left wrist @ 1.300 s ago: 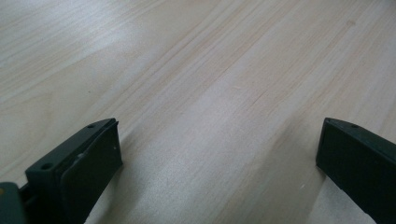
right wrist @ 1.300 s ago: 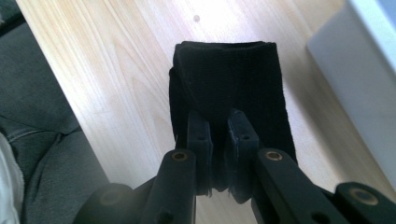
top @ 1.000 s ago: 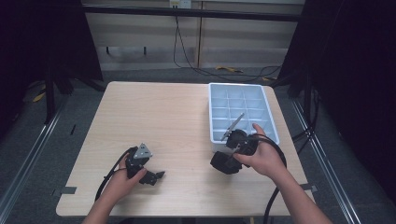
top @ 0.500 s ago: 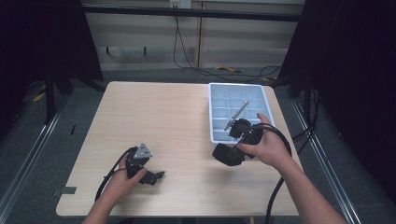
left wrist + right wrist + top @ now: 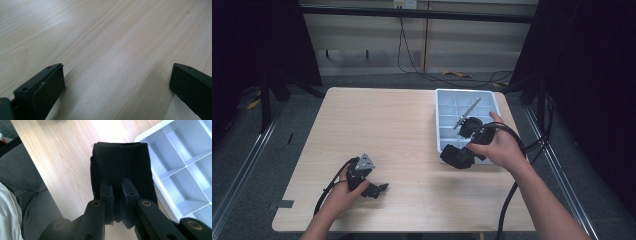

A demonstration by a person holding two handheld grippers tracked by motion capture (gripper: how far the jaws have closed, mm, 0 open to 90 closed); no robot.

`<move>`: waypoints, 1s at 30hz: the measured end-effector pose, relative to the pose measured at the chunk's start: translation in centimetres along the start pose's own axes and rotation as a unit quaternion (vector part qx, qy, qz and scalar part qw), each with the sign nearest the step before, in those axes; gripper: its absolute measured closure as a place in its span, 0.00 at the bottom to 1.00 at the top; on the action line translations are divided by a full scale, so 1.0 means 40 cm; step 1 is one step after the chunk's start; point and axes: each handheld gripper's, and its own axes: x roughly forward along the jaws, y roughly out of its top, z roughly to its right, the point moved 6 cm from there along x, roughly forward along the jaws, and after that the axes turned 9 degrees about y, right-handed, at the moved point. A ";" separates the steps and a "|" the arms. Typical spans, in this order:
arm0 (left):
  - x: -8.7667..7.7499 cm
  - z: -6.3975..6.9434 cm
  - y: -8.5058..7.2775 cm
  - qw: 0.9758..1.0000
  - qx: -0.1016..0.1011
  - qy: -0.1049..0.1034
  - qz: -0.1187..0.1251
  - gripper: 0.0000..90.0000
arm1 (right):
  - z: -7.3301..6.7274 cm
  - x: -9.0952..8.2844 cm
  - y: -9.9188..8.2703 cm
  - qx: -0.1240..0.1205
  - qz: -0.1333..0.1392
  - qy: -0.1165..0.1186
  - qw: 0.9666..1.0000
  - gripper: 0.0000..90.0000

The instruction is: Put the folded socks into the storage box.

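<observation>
Right hand-held gripper (image 5: 117, 195) first: its jaws stand narrow, pinched on a folded black fabric piece (image 5: 122, 167) that looks like a soft strap or pouch; I cannot tell which. The fabric stands up past the jaw tips and hides what lies straight beyond them. From above, the same gripper (image 5: 473, 141) sits in my right hand at the near edge of the light blue divided tray (image 5: 439, 107), with the black fabric (image 5: 455, 156) hanging on the side toward me, over the tray's near left corner and the counter (image 5: 377, 120).

Just beside the fabric, on the far right in the right gripper view, the tray's (image 5: 175, 177) compartments open up, all bare as far as I can see there. Farther into the tray from my gripper, a thin grey metal strip (image 5: 468, 113) lies slanted across several dividers.

My left hand-held gripper (image 5: 368, 186) rests low on the counter, well apart from the tray, jaws wide with nothing but wood grain (image 5: 112, 50) between them.

I judge this to be the carrying step: the fabric is gripped and lifted clear of the counter, close to the tray. The next move, I think, calls for bringing it over one compartment, lowering it so the fold fits between the dividers, and keeping clear of the metal strip before I let the jaws spread.
</observation>
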 end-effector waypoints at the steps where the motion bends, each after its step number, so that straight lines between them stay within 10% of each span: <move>1: 0.000 0.000 0.000 1.000 0.000 -0.001 -0.001 0.00 | 0.002 -0.001 0.001 -0.002 0.002 0.001 1.000 0.91; 30: 0.000 0.000 0.000 1.000 0.000 0.000 0.000 0.00 | 0.085 -0.034 0.053 0.007 0.000 -0.032 0.999 0.91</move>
